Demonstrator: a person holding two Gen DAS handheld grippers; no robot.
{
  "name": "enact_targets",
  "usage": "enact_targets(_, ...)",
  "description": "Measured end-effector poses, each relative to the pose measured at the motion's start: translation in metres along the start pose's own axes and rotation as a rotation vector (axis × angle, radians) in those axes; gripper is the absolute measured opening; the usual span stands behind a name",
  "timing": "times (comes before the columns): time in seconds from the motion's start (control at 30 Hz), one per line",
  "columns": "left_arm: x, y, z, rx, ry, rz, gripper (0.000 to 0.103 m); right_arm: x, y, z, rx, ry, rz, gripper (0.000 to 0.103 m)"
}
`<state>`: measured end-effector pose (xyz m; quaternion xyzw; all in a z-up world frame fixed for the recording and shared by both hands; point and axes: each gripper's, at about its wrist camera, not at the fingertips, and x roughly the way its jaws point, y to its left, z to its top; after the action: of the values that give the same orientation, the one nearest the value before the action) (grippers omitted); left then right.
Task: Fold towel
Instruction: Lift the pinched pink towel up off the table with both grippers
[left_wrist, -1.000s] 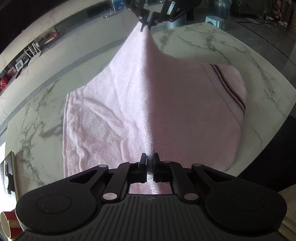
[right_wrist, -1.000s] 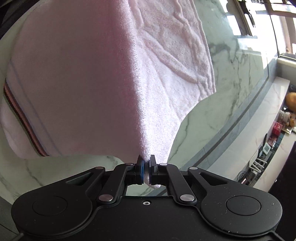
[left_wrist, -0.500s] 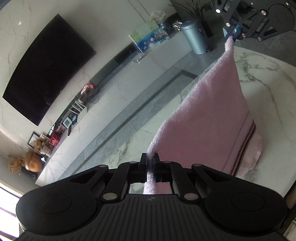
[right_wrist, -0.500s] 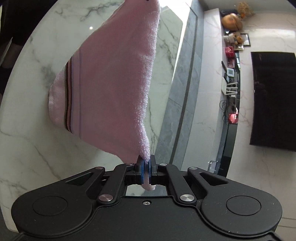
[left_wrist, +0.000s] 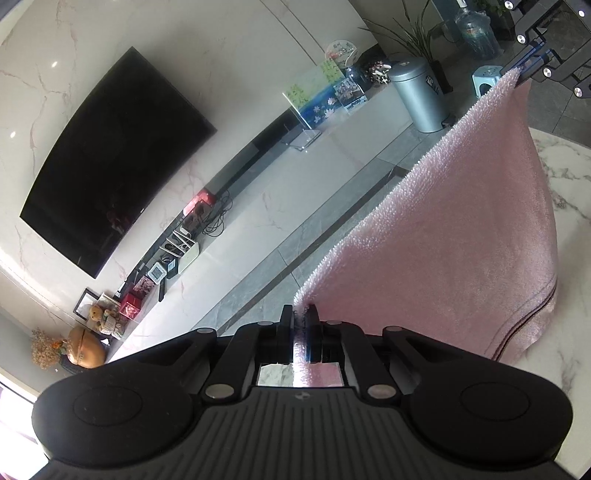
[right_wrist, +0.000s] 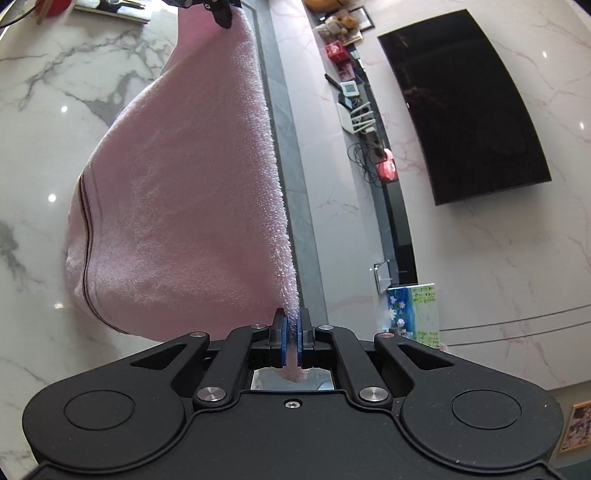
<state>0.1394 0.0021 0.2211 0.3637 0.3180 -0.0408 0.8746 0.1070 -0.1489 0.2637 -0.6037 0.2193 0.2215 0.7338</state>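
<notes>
A pink towel (left_wrist: 458, 236) with a dark stripe near one end hangs lifted above the white marble table (left_wrist: 569, 177), stretched taut along its top edge between both grippers. My left gripper (left_wrist: 300, 312) is shut on one corner of it. My right gripper (right_wrist: 291, 317) is shut on the other corner, with a bit of pink cloth poking out behind the blue pads. In the left wrist view the right gripper (left_wrist: 532, 64) shows at the top right, pinching the far corner. In the right wrist view the left gripper (right_wrist: 221, 14) shows at the top. The towel (right_wrist: 177, 206) sags to the table (right_wrist: 44, 110) side.
Beyond the table's edge lies a grey tiled floor (left_wrist: 332, 206), a low white TV bench with small items, and a black wall-mounted TV (left_wrist: 110, 158). A metal bin (left_wrist: 421, 96) and a blue stool (left_wrist: 485, 77) stand at the far end. A book lies on the table's far edge (right_wrist: 110, 7).
Both grippers have risen and turned, lifting the towel off the table: it lay mostly spread out before, and now it hangs doubled between them.
</notes>
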Motion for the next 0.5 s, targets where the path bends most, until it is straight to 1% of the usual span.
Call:
enact_targets(0.07,0.011,0.001,0.007,0.023,-0.002,0.029,0.004,0.013,-0.008,0.000,0.024,0.016,-0.027,0.003)
enact_targets(0.17,0.027,0.007,0.021,0.013,-0.018,0.075,0.004,0.030,-0.019,0.001,0.066,0.026,-0.073,0.002)
enact_targets(0.23,0.031,0.014,0.030,-0.021,-0.042,0.081,0.004,0.039,-0.025,0.001,0.081,0.033,-0.114,0.002)
enact_targets(0.3,0.030,0.018,0.034,-0.029,-0.071,0.085,0.004,0.043,-0.029,-0.001,0.093,0.038,-0.153,0.002)
enact_targets(0.4,0.024,0.014,0.027,-0.005,-0.125,0.082,0.005,0.042,-0.025,-0.010,0.109,0.041,-0.148,0.002)
enact_targets(0.5,0.018,-0.001,0.012,0.045,-0.140,0.044,0.005,0.039,-0.005,-0.022,0.083,0.046,-0.100,0.002)
